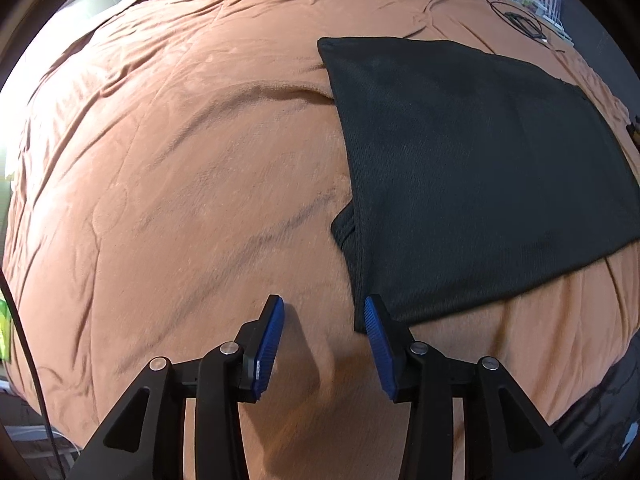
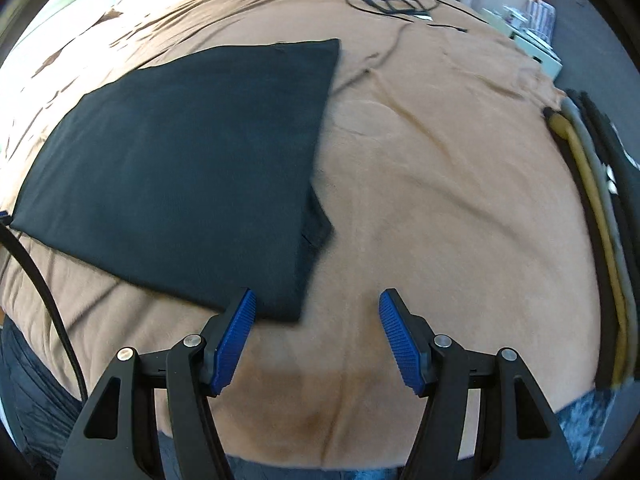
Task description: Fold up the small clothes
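Fingers (image 1: 276,332) apart (both sides) by black garment (image 1: 472,168) edges, bedspread (image 1: 180,160) around.

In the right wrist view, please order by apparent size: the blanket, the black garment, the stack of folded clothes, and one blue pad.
1. Orange-brown blanket, fills most of the view.
2. Black garment.
3. Stack of folded clothes at the right edge.
4. Blue pad; it sits very near the camera, so it looks bigger than it really is.

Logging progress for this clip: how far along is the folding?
Done: the black knit garment lies flat on the orange blanket, side folded in, with a flap poking out at the edge. In hand: nothing; left claw and right claw are open at its near corners. Left: probably the final fold.
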